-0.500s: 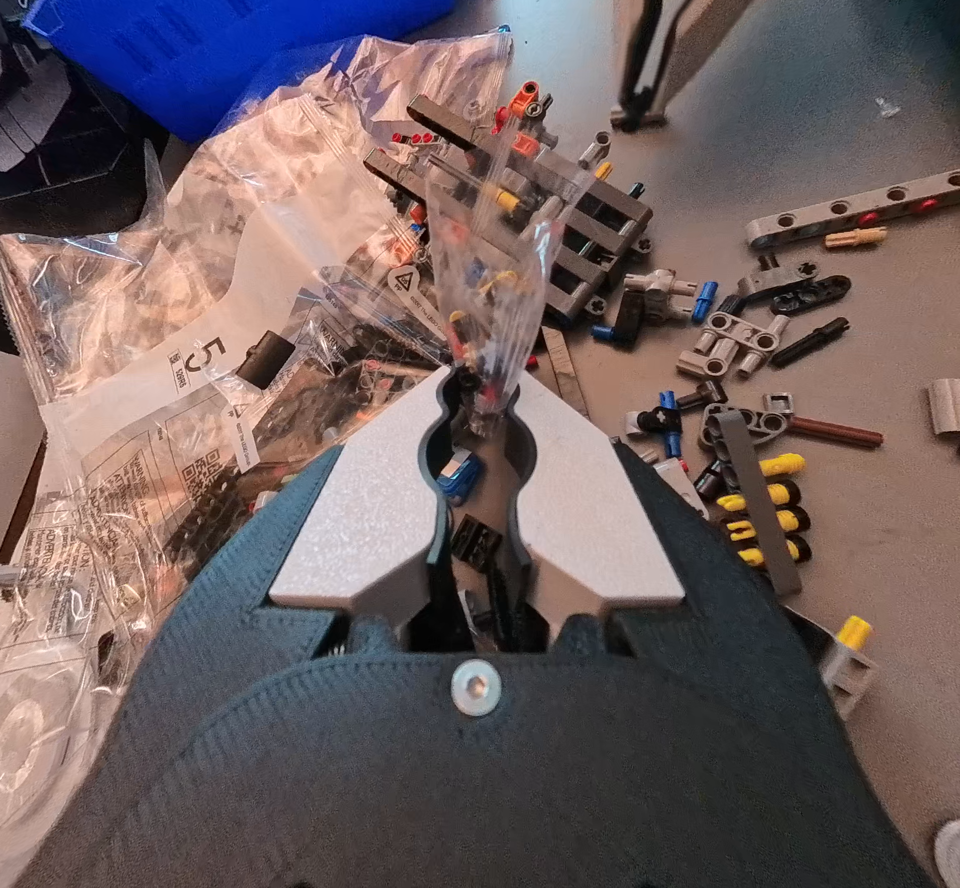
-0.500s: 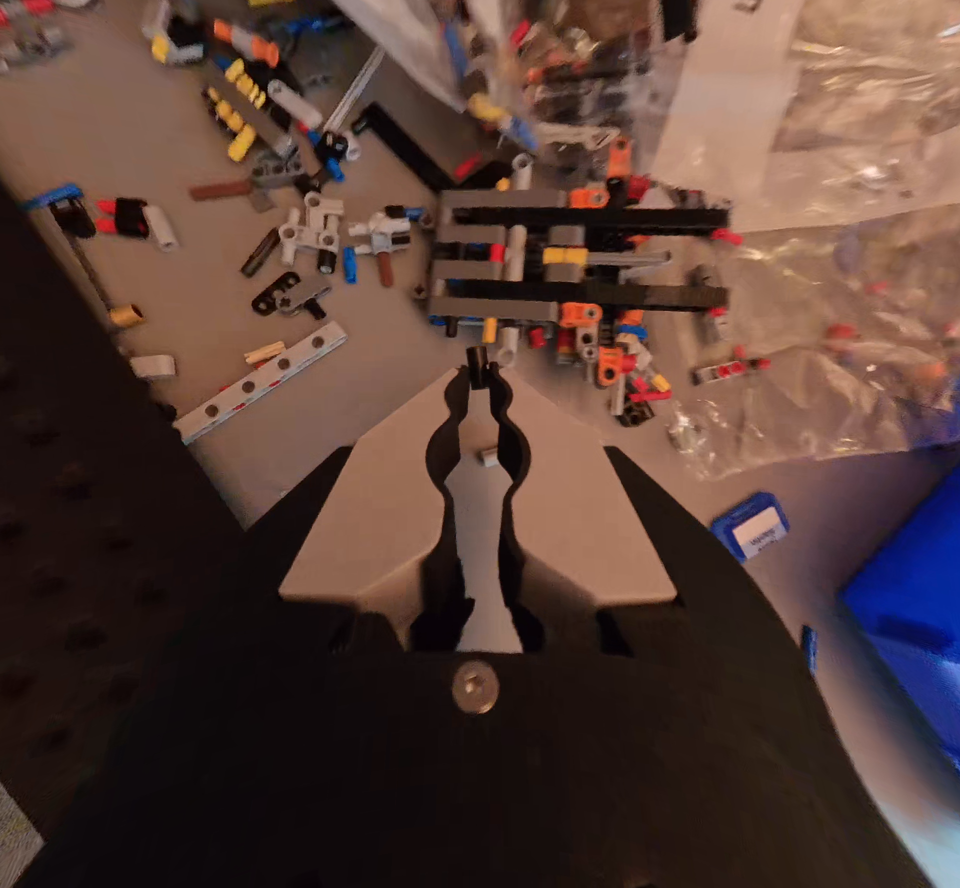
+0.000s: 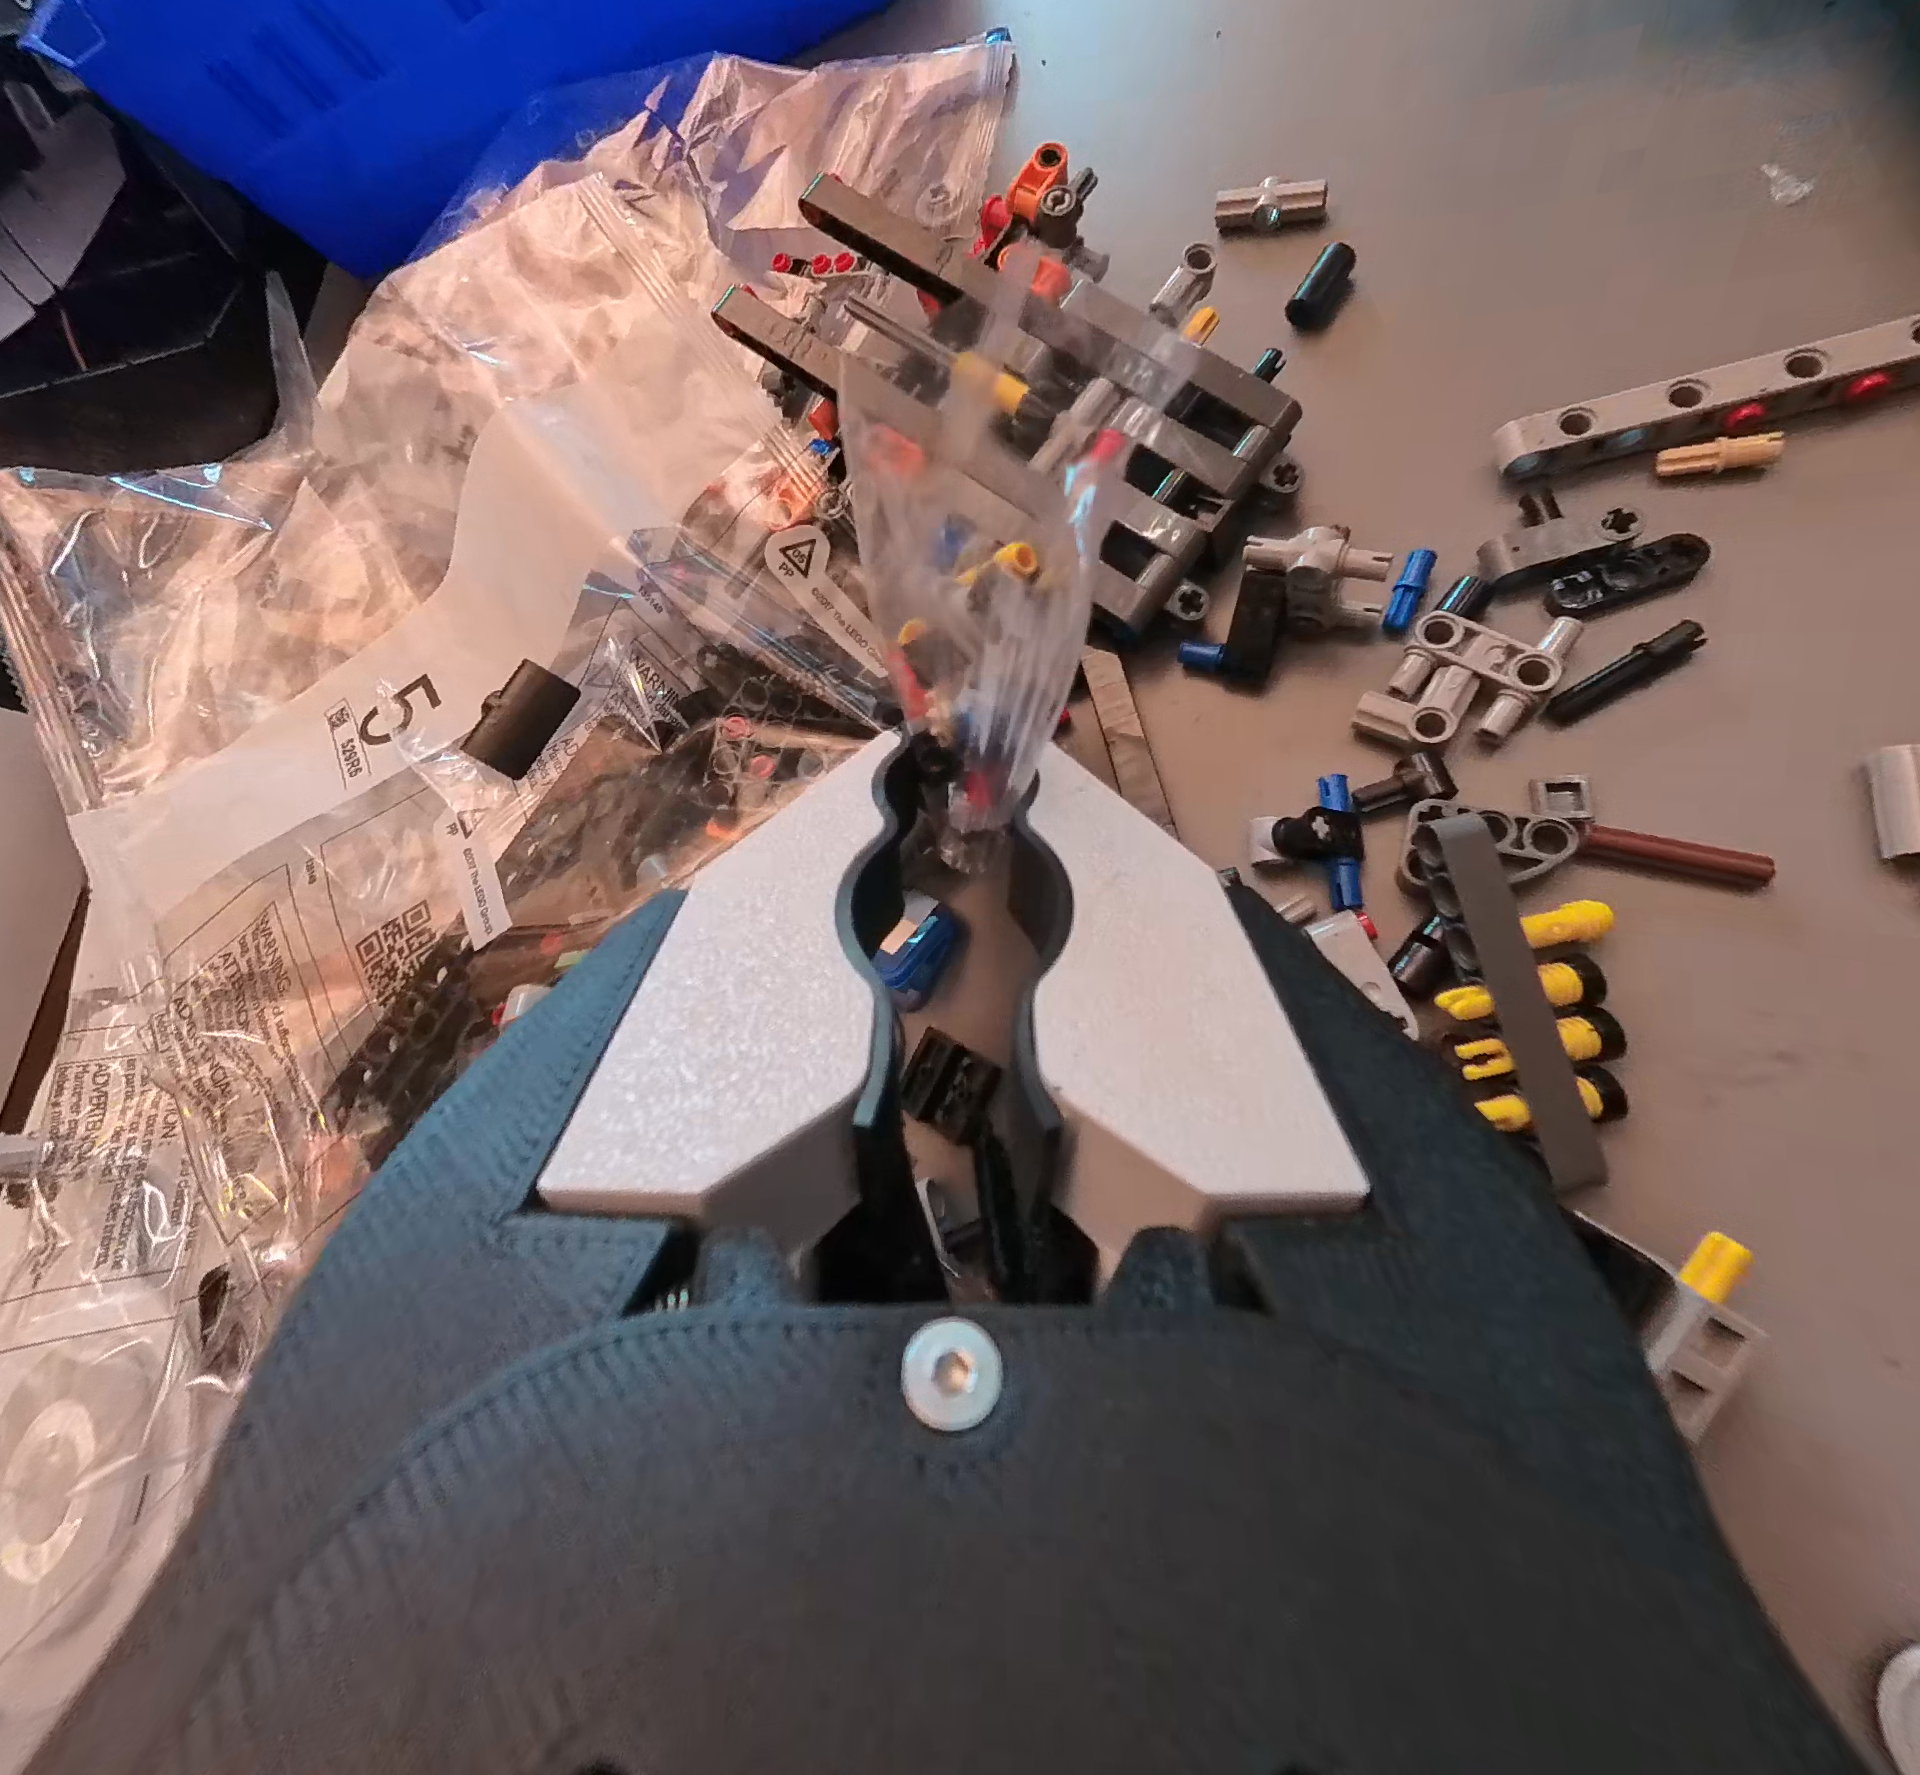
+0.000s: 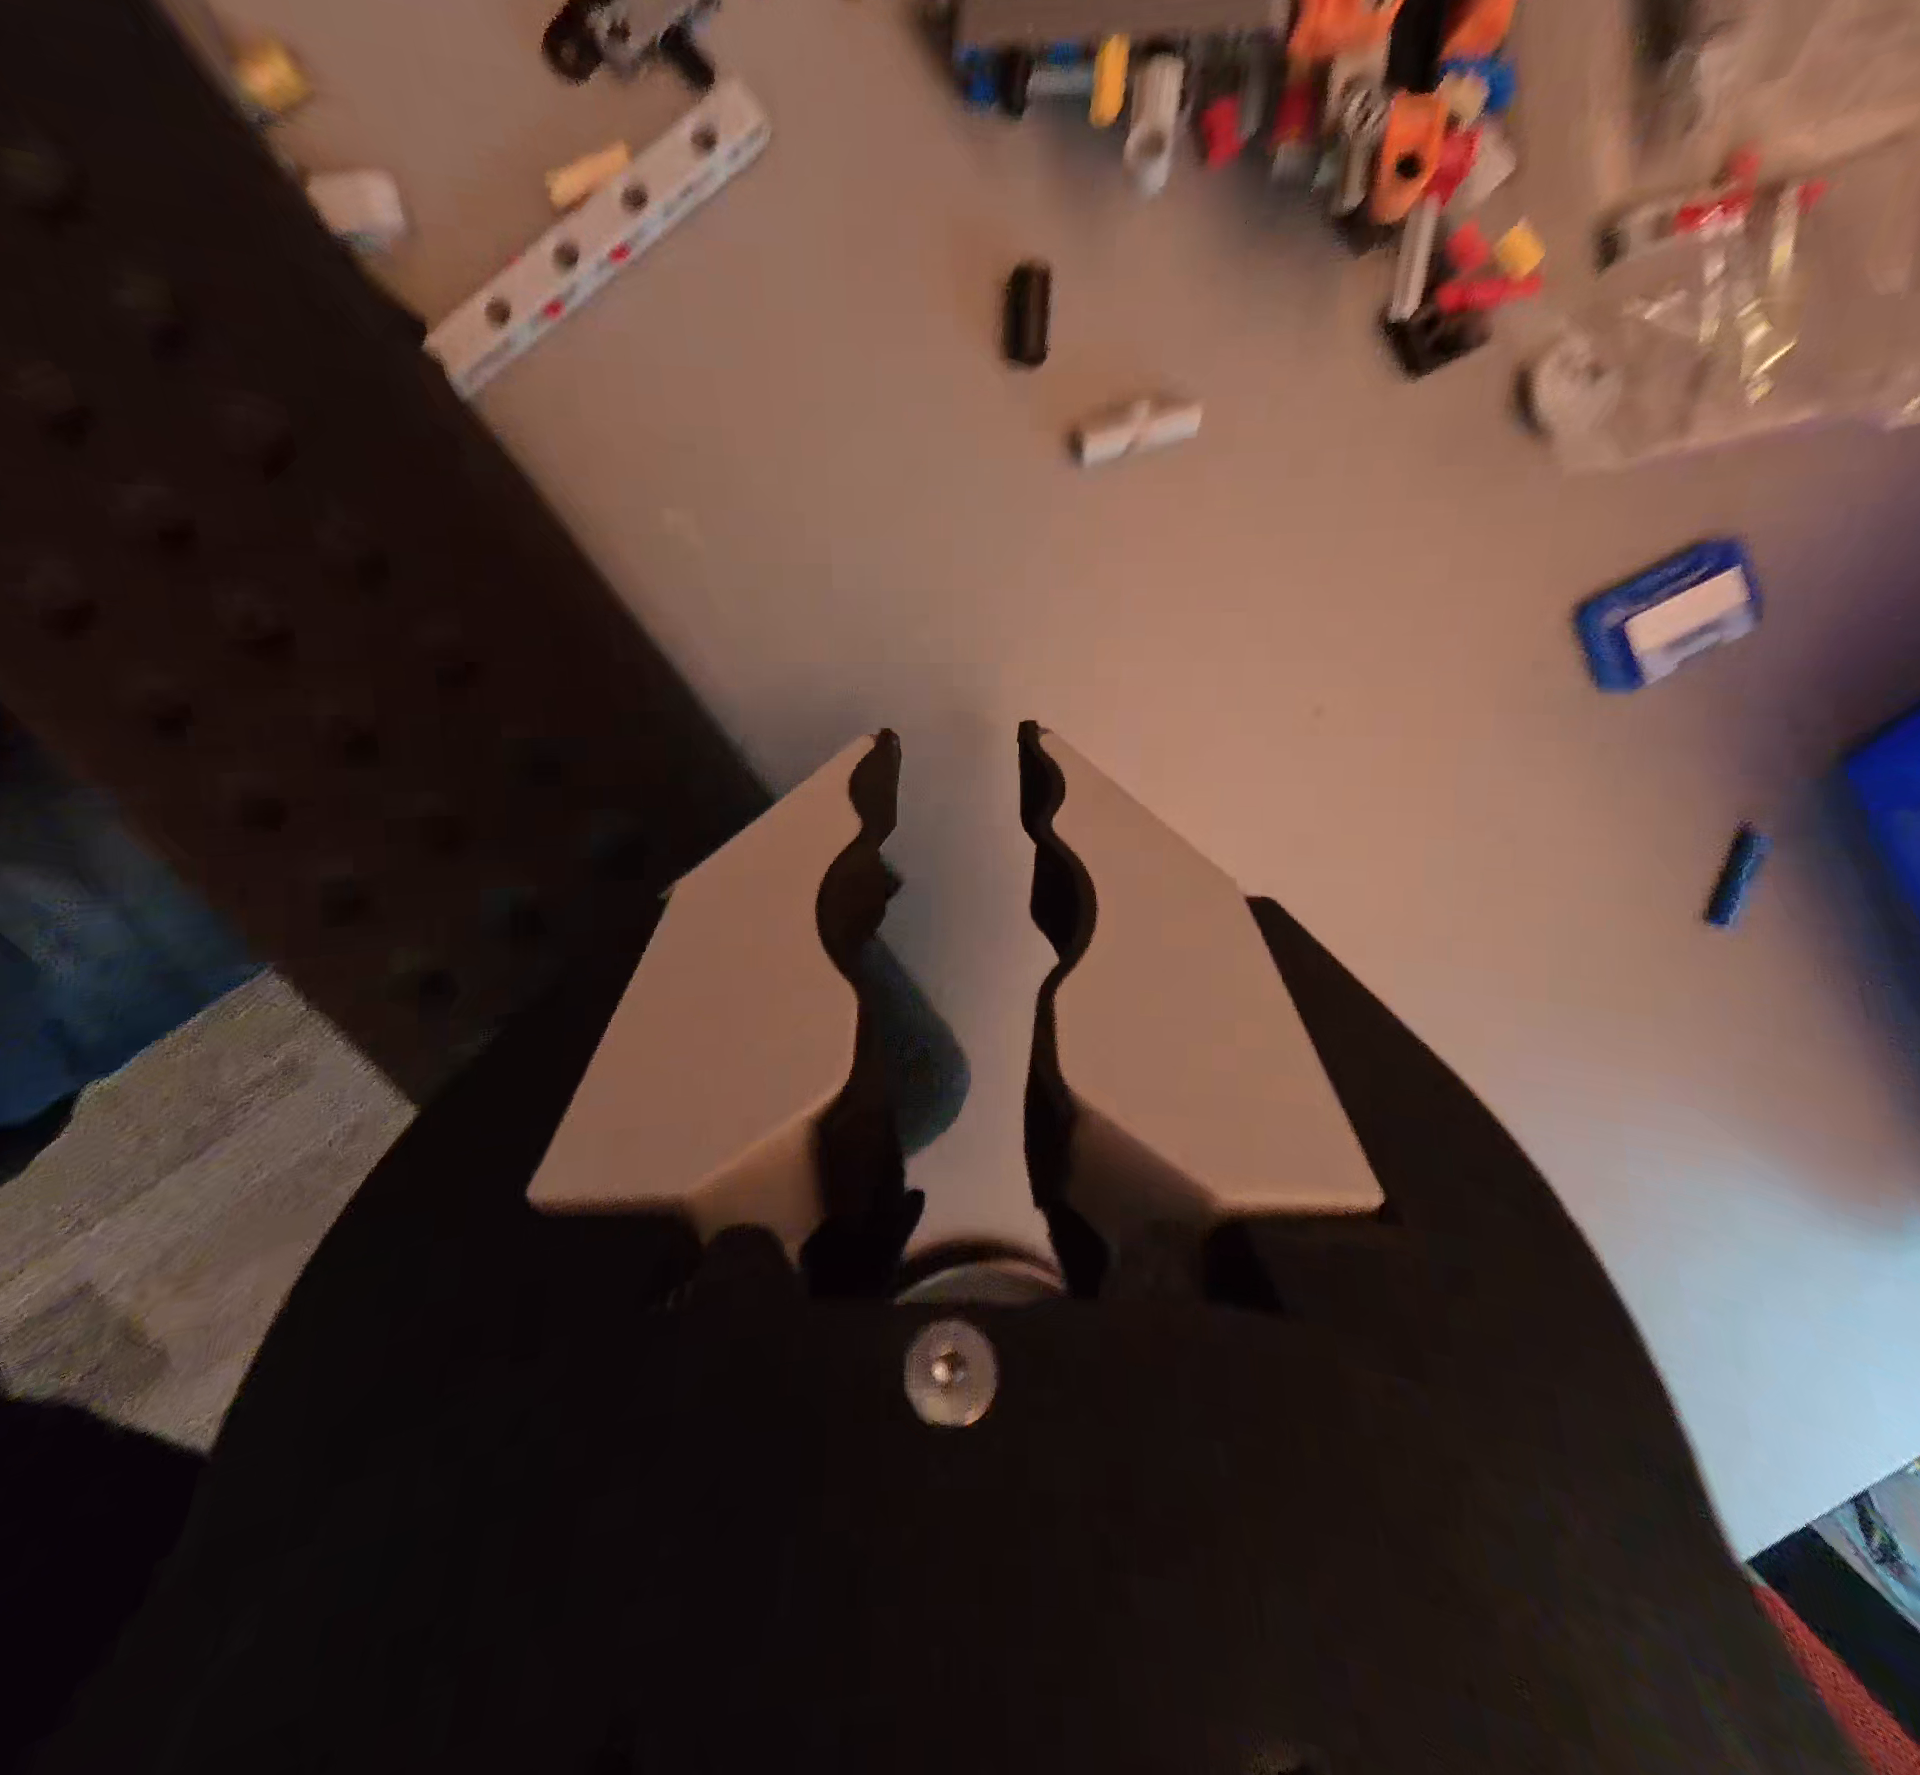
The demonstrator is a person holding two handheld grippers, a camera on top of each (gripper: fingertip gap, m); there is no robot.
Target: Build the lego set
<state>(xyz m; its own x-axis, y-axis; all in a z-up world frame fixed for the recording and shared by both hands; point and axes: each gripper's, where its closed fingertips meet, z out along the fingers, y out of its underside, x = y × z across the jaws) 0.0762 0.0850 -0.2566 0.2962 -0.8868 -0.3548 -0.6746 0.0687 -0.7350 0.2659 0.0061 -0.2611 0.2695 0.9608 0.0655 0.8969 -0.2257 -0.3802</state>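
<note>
Grey table under scattered lego pieces

Non-task items on bench
Blue bin at far left; small blue labelled box lying apart.

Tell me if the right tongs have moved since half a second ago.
Yes. The right tongs pulled back from the grey-and-black frame, opened and left the black pin on the table.

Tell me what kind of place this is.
Probably a hobby or lab workbench: a grey table strewn with loose Lego parts, opened clear part bags, and a blue bin at the edge.
</note>
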